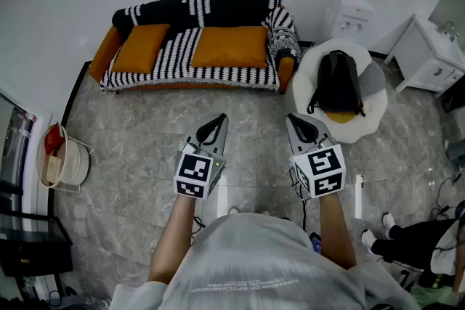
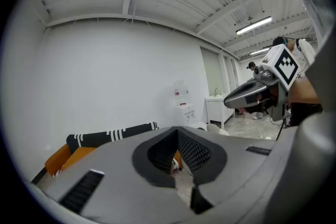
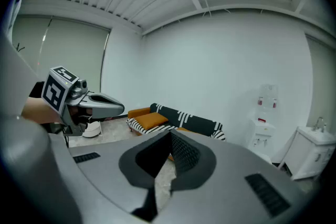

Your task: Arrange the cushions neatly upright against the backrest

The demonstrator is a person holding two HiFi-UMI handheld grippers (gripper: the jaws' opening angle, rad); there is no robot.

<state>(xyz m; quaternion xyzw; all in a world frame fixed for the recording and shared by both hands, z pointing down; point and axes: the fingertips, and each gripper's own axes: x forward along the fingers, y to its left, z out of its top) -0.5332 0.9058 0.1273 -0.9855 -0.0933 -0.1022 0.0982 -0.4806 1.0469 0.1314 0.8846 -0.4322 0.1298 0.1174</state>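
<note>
While you stood on the stone floor (image 1: 138, 149) well back from the sofa (image 1: 189, 9), your left gripper (image 1: 216, 121) and right gripper (image 1: 296, 121) were held side by side, pointing toward it, each with its jaws closed together on nothing. One orange cushion (image 1: 141, 47) lay on the seat near the sofa's left end, and a second cushion (image 1: 229, 46) lay right of the middle, apart from the first, both on the striped cover (image 1: 174, 58).
</note>
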